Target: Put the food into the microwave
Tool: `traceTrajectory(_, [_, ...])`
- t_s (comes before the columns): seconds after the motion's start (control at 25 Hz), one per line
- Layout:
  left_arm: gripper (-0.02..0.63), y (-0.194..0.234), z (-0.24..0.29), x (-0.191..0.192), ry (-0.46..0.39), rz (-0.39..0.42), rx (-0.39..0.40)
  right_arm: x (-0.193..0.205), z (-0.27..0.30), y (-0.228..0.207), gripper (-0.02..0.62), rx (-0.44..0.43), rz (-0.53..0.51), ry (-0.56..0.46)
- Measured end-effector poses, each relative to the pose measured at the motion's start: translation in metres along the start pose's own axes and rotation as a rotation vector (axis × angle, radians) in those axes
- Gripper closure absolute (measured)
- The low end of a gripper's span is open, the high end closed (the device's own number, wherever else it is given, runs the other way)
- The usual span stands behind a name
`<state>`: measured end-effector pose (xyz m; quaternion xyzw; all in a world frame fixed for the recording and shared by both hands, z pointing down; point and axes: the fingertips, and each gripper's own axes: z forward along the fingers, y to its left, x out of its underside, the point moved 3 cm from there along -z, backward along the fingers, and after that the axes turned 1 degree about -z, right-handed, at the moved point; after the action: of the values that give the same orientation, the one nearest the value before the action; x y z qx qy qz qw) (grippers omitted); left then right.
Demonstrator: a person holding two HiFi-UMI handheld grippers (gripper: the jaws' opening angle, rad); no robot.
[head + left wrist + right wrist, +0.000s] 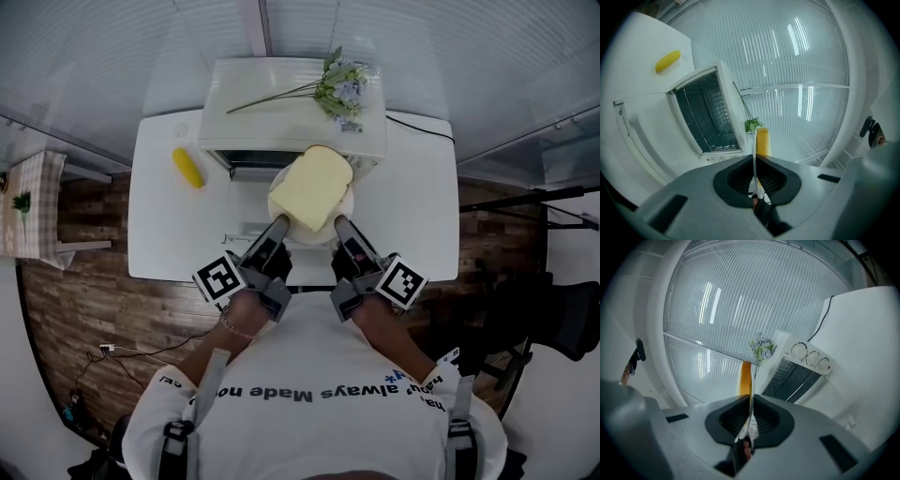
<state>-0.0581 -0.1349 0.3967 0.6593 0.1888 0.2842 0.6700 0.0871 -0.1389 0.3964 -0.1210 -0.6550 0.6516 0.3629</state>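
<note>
Jaws of left gripper (279, 225) and right gripper (340, 225) clenched on plate (314, 234) rim, bread slice (312, 186) facing open microwave (291, 105) on desk (422, 211).

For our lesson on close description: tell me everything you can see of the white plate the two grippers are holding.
The plate is round, white, thin-rimmed and glossy, like ceramic. It carries one pale yellow bread slice that covers most of it. The left gripper and right gripper each clamp its near rim, one on each side, holding it off the white table in front of the open microwave. Nothing else touches it.
</note>
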Motion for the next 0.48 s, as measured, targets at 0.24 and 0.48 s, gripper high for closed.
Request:
traceTrajectory(0.24, [0.588,0.016,-0.003,0.000,0.007,0.004,-0.014,0.008,0.002,-0.012,0.571,0.013,0.005,0.016])
traceTrajectory(0.48, [0.588,0.036,-0.001,0.001,0.032,-0.001,-0.037,0.017,0.004,-0.032,0.571,0.049,0.026,0.028])
